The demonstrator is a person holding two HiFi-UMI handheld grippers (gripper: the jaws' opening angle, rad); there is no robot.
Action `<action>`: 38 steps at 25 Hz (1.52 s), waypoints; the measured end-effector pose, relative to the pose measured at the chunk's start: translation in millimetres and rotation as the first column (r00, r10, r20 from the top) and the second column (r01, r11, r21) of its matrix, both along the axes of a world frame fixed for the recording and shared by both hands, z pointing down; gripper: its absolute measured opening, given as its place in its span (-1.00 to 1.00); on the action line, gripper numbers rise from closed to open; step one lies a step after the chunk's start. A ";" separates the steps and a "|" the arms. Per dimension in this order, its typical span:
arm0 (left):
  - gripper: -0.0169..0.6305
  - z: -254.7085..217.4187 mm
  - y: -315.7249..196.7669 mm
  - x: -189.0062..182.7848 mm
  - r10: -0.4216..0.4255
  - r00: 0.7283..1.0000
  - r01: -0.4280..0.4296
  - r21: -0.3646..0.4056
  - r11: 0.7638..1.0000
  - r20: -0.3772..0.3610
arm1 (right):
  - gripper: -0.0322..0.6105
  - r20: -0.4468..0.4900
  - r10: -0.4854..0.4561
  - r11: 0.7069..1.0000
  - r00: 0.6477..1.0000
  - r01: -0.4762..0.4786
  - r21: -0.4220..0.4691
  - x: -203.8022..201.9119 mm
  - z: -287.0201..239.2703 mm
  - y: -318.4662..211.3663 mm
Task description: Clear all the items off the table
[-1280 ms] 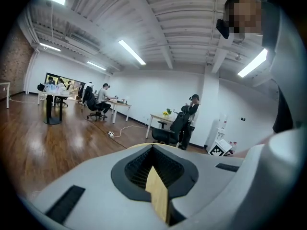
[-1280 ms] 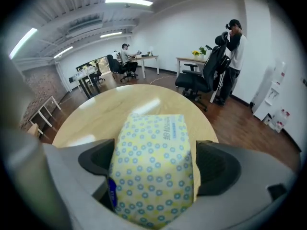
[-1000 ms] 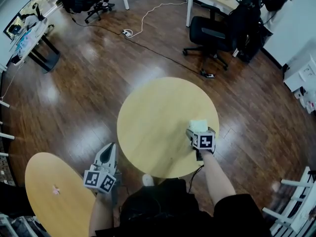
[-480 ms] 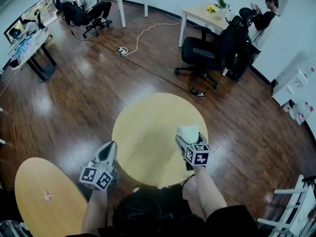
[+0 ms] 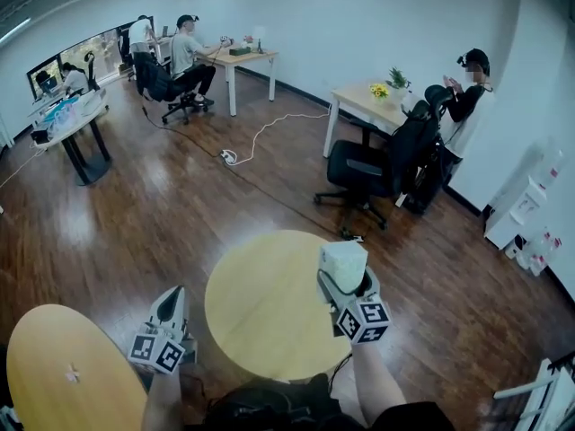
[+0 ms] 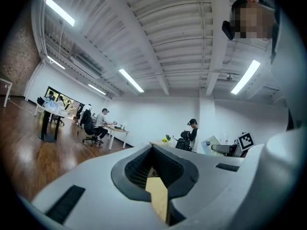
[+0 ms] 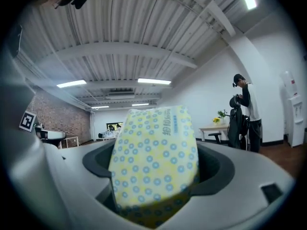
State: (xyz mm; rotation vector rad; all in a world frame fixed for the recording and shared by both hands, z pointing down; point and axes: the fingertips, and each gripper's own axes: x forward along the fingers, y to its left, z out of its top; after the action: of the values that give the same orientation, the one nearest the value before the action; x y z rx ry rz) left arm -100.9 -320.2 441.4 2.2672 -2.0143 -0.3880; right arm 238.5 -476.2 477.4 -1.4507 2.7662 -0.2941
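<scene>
You're lifting the pack (image 5: 343,257) off the tabletop (image 5: 260,308) in your right tongs (image 5: 345,275), leaving it bare; left tongs (image 5: 171,295) staying closed, empty.

The room is evenly bright, lit from above by long ceiling strips (image 6: 132,80) that burn out to plain white in both gripper views. A far window (image 5: 85,57) adds daylight. The dark wood floor (image 5: 135,214) carries soft, pale patches of glare, while the round worktop (image 5: 260,312) looks flat and matte, with only faint shadow. The head view bends straight lines near its edges, and the gripper views bulge far more (black corners ring each picture). Close to the lens, the tissue pack (image 7: 153,162) is slightly soft, its lower part in shade.
</scene>
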 end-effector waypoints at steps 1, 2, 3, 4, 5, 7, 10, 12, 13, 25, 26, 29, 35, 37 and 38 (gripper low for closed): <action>-0.95 -1.1 5.3 -5.1 -0.023 1.000 0.023 0.007 1.000 0.000 | 0.55 0.005 -0.017 1.000 1.000 0.017 0.012 -4.7 -5.1 2.1; -0.95 -2.6 10.3 -9.7 -0.047 0.999 0.047 0.015 0.999 -0.001 | 0.55 0.008 -0.036 0.999 0.999 0.035 0.021 -9.5 -9.0 3.0; -0.95 -5.0 15.1 -13.4 -0.071 0.997 0.071 0.026 0.997 -0.003 | 0.55 0.008 -0.055 0.998 0.998 0.055 0.028 -14.6 -12.4 2.7; -0.95 -8.3 19.7 -16.2 -0.097 0.995 0.097 0.040 0.994 -0.007 | 0.56 0.007 -0.076 0.997 0.997 0.076 0.034 -20.1 -15.7 1.0; -0.95 -12.4 24.6 -17.9 -0.123 0.992 0.124 0.054 0.991 -0.013 | 0.55 0.004 -0.102 0.994 0.995 0.102 0.038 -26.7 -19.0 -1.9; -0.95 -18.2 37.9 -19.8 -0.178 0.984 0.179 0.072 0.981 -0.020 | 0.55 -0.006 -0.165 0.986 0.986 0.165 0.039 -45.5 -21.7 -8.4; -0.95 -9.4 74.6 -26.6 -0.298 0.955 0.297 0.040 0.954 -0.002 | 0.55 -0.012 -0.293 0.956 0.956 0.294 0.019 -92.5 -12.8 -12.4; -0.95 1.6 113.2 -39.6 -0.406 0.914 0.406 0.007 0.914 -0.006 | 0.55 -0.008 -0.396 0.918 0.918 0.396 0.007 -136.4 -5.4 -4.6; -0.95 5.7 135.8 -45.6 -0.461 0.887 0.461 -0.006 0.887 -0.013 | 0.56 -0.005 -0.448 0.894 0.894 0.448 0.005 -159.2 -2.4 3.2; -0.95 18.4 387.4 -92.6 -0.832 0.552 0.832 -0.023 0.554 -0.052 | 0.56 -0.005 -0.828 0.561 0.561 0.828 0.011 -363.8 4.0 195.4; -0.95 21.3 398.3 -95.7 -0.840 0.538 0.841 -0.020 0.540 -0.070 | 0.56 -0.011 -0.840 0.543 0.543 0.840 0.010 -373.7 3.5 209.7; -0.95 26.1 435.5 -107.6 -0.854 0.513 0.857 -0.009 0.516 -0.086 | 0.55 -0.021 -0.870 0.493 0.493 0.870 0.011 -405.1 -0.7 259.8; -0.95 17.2 547.2 -135.7 -0.919 0.387 0.922 0.036 0.385 -0.077 | 0.55 -0.055 -0.936 0.346 0.348 0.937 0.054 -476.4 -19.3 371.2; -0.95 12.6 592.3 -134.6 -0.949 0.309 0.951 0.042 0.307 -0.059 | 0.55 -0.062 -0.959 0.274 0.277 0.960 0.055 -504.5 -21.7 413.6; -0.95 13.2 617.6 -131.5 -0.963 0.262 0.965 0.041 0.260 -0.060 | 0.55 -0.068 -0.969 0.234 0.237 0.971 0.054 -518.3 -21.1 437.7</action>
State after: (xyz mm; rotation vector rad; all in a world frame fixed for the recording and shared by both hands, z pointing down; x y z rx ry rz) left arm -232.4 297.5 454.6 0.6158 -3.1653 -0.5145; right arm -279.8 -38.5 456.2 0.5838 3.1780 -0.1073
